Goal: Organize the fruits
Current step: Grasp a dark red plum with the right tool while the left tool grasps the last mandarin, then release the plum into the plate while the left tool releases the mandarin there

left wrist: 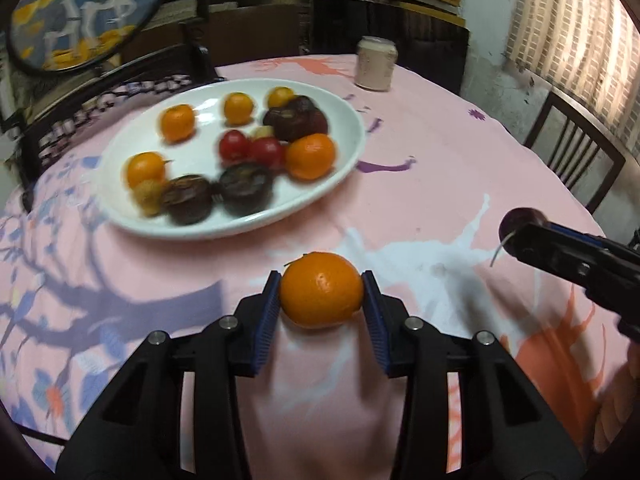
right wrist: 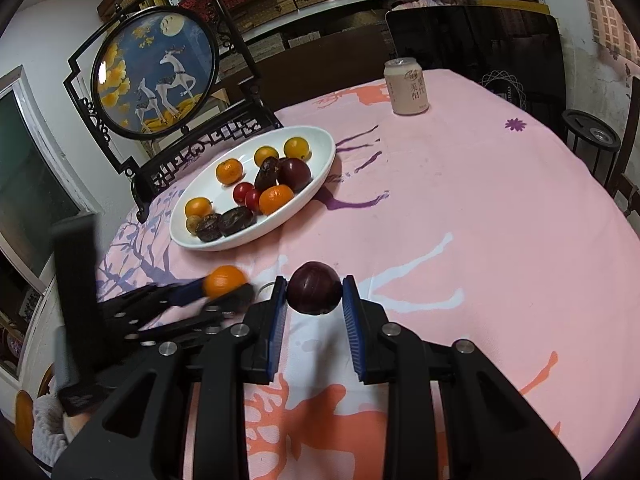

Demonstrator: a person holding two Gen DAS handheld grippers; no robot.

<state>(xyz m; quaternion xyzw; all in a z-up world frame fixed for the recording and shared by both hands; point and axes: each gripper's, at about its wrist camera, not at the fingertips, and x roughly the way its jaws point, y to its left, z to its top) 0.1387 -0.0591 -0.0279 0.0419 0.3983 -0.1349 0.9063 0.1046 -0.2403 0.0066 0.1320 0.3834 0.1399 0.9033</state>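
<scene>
Fruits fill the white plate (right wrist: 316,182) on the pink worktop (right wrist: 480,220). The left hand-held gripper (left wrist: 321,295) squeezes an orange (left wrist: 321,295). The right hand-held gripper (right wrist: 315,294) squeezes a dark plum (right wrist: 315,293).

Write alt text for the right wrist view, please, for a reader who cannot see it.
The right gripper holds a dark purple plum between its blue fingers above a pink tablecloth. To its left, the left gripper holds a small orange. Behind them a white plate carries more fruit, and a can stands further back.
</scene>
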